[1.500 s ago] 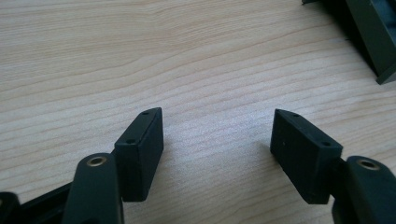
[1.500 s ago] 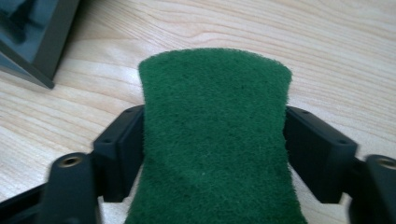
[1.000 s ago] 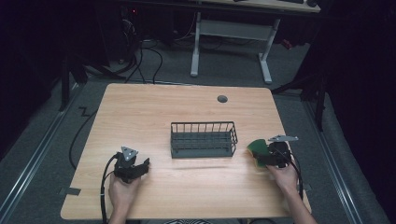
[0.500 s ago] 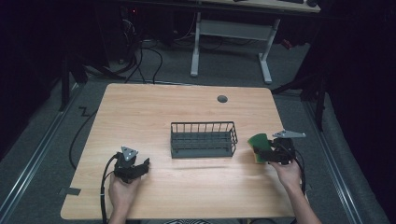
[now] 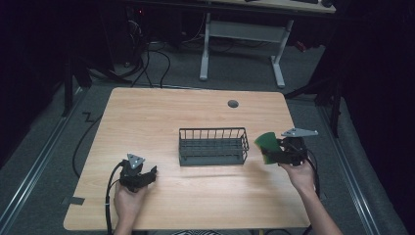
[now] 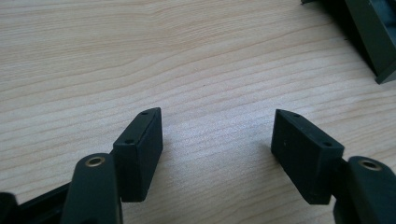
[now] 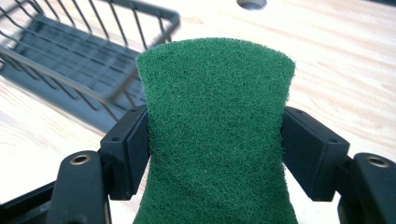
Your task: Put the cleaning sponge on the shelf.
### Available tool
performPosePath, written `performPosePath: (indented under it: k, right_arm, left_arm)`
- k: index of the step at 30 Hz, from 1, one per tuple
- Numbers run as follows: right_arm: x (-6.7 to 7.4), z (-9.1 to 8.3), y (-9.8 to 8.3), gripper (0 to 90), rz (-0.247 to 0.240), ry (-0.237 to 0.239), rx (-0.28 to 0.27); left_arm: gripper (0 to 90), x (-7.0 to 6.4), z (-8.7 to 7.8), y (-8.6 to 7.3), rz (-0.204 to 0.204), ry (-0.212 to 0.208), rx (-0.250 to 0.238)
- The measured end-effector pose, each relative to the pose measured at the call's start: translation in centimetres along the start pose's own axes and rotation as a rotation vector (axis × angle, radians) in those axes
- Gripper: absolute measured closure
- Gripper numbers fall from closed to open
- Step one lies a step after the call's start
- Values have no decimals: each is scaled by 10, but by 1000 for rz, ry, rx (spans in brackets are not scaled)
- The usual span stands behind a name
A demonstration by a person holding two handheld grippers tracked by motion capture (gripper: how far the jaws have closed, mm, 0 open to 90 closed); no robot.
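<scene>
The right gripper pinched a green scouring pad across its width, the pad bowing inward where the jaws pressed, so it could be carried clear of the table; in the high view it was held in the air just right of the wire basket, probably its destination. The left gripper rested low over bare wood with its jaws wide apart and nothing between them (seemingly waiting). The table was pale wood-grain laminate with a round cable hole; beyond lay grey floor, trailing cables and a white desk frame in a dark room
</scene>
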State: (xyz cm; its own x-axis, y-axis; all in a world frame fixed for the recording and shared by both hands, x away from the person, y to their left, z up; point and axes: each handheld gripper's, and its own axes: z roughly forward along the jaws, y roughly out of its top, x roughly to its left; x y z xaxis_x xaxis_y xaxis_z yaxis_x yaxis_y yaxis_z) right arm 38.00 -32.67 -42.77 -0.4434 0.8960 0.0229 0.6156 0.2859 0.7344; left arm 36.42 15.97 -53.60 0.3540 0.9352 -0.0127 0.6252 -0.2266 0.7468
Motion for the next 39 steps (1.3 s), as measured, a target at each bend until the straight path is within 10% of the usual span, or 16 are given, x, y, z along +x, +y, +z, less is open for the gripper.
performPosePath:
  k: [16, 39]
  right_arm:
    - [30, -4, 56, 297, -61, 78, -20]
    - [72, 53, 98, 297, -99, 91, 69]
  left_arm:
    - [346, 0, 0, 0, 0, 1, 0]
    - [345, 0, 0, 0, 0, 0, 0]
